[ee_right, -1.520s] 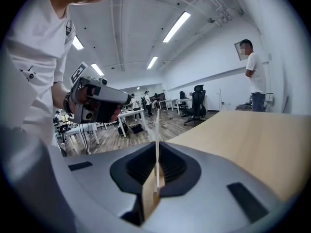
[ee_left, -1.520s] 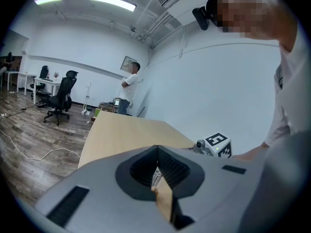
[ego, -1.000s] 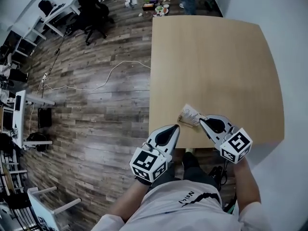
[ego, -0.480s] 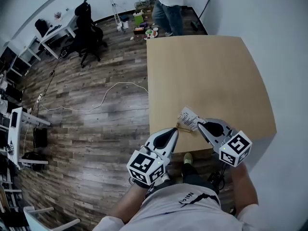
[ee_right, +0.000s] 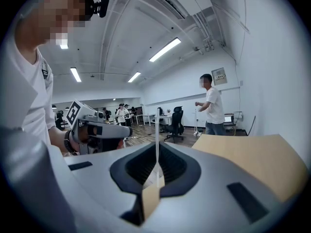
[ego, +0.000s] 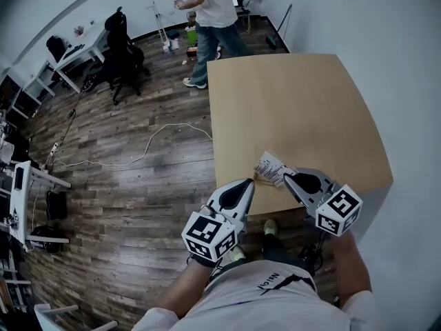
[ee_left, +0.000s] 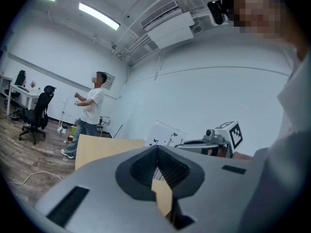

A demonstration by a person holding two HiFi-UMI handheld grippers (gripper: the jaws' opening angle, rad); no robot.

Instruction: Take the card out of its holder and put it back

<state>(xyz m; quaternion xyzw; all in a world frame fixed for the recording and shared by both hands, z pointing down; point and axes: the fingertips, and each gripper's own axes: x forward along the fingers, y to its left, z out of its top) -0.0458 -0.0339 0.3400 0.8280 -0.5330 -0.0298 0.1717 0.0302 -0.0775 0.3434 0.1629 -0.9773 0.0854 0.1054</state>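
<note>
The tan table (ego: 296, 109) fills the upper right of the head view, above dark wood flooring. A person (ego: 207, 19) stands past its far corner, near a black office chair (ego: 120, 47). At the table's near edge the two grippers meet tip to tip. The left gripper (ego: 249, 183) has its jaws closed on the tan holder (ee_left: 163, 198). The right gripper (ego: 287, 175) has its jaws pinched together on the white card (ego: 271, 166), which shows edge-on in the right gripper view. Card and holder touch, held just over the table's edge.
</note>
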